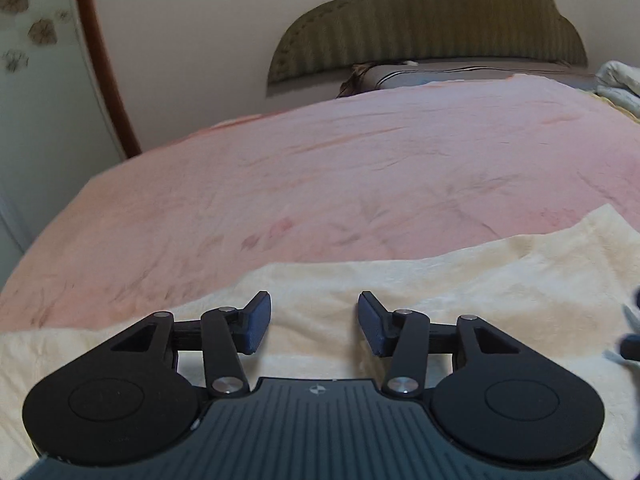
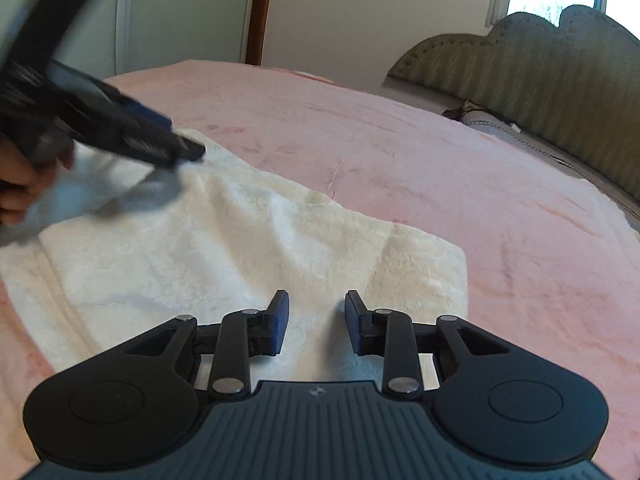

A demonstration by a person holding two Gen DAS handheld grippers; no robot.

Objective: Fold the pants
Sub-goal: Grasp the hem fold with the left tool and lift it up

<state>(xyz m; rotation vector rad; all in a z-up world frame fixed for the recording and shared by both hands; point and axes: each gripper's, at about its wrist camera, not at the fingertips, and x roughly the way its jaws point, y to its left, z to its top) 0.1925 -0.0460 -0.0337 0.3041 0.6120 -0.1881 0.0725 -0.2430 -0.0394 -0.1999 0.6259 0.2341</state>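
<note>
From the left wrist view, the left claw (image 1: pixel 314 322) hangs with its blue pads apart and nothing between them, just above the near part of the cream fleece pants (image 1: pixel 460 280), which lie flat on the pink bedspread (image 1: pixel 340 160). The garment stretches across the lower frame from left to right, its far edge running beyond the fingertips; the padded headboard (image 1: pixel 432 28) stands well behind. At the right rim a dark blurred shape shows, too cut off to identify. From the right wrist view, the right claw (image 2: pixel 316 322) is likewise spread and empty, poised over the near edge of the pants (image 2: pixel 240 240), close to their squared right-hand end. The cloth runs away to the left, where the left claw (image 2: pixel 188 150), blurred, sits low over the far edge; whether it is spread or closed cannot be read from this angle, and a hand (image 2: pixel 16 184) grips its handle. The pants look like a compact, layered rectangle with a seam or hem line along the left side, so I judge at least one fold is made; a further fold and a tidy finish probably remain.
</note>
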